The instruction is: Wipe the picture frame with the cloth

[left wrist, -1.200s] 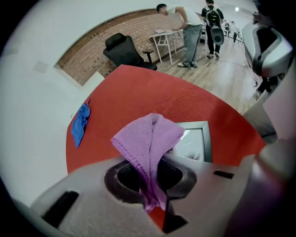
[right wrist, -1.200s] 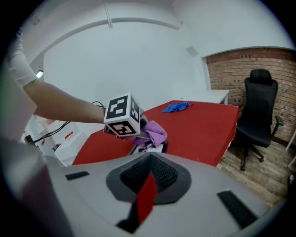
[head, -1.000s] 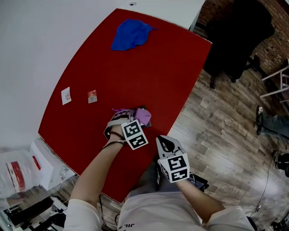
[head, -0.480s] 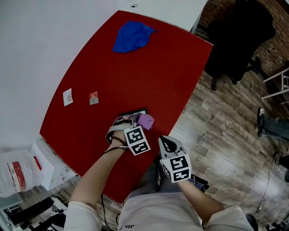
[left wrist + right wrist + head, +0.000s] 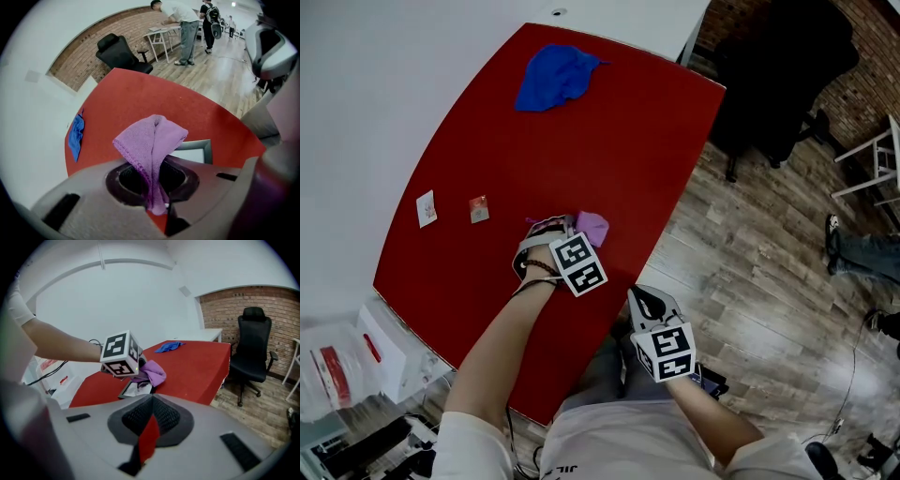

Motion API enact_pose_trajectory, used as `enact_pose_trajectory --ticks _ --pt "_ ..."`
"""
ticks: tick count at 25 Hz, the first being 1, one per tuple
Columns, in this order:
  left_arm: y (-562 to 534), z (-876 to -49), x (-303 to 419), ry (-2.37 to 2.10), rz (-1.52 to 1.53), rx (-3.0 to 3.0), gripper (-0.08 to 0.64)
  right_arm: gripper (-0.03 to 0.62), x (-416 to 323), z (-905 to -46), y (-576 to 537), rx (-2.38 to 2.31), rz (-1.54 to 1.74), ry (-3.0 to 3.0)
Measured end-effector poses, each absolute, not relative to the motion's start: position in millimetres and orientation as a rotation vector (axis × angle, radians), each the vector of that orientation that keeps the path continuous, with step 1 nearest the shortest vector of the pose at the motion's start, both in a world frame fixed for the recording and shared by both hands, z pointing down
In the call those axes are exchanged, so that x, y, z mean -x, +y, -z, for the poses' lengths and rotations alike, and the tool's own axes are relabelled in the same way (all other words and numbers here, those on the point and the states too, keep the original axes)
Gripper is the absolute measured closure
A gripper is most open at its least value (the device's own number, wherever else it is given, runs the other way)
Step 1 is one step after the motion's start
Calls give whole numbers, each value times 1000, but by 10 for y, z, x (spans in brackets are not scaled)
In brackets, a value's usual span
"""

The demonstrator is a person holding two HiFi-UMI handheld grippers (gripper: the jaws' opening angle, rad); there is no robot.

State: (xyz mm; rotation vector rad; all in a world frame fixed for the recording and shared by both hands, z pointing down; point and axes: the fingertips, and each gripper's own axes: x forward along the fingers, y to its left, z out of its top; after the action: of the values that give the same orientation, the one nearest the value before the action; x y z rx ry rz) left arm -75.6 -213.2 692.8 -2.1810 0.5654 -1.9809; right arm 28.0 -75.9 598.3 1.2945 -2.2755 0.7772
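Picture frame (image 5: 136, 390) lies flat and face up on the red table (image 5: 609, 122). I can't call its long axis, since the left gripper (image 5: 157, 187) covers most of it. That gripper's jaws are pinched tight on the purple cloth (image 5: 152, 140), bunched right over the frame. Right gripper (image 5: 149, 427) hangs short of the frame, jaws closed on nothing. Blue cloth (image 5: 553, 75) lies well past the frame, at the far end. Wood floor (image 5: 769, 281), brick wall (image 5: 225, 310) and black chair (image 5: 253, 348) are off to the frame's right.
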Motion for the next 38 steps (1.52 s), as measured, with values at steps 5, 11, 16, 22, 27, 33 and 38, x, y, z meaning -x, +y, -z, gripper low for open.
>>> enact_pose_trajectory --ticks 5,11,16,22,27,33,38 --pt "-1593 -6984 567 428 1967 2135 497 588 -283 -5993 -793 -1291 -777 -2283" --pt "-1309 -6999 551 380 1967 2061 497 588 -199 -5991 -763 -1267 -776 -2297" --pt "-1510 -6794 614 542 1900 2078 497 588 -205 -5949 -707 -1256 -756 -2303" --pt "-1365 -6193 648 1017 1621 2514 497 588 -240 -5677 -648 -1243 -707 -2330" --pt "-946 -5520 781 1491 1210 2796 497 588 -277 -5353 -563 -1220 -721 -2365" --pt "-403 -4967 1033 1969 730 2865 497 588 -282 -5051 -377 -1191 -723 -2389" --pt "-149 -4818 1172 2143 543 2800 497 588 -217 -4934 -293 -1194 -719 -2402"
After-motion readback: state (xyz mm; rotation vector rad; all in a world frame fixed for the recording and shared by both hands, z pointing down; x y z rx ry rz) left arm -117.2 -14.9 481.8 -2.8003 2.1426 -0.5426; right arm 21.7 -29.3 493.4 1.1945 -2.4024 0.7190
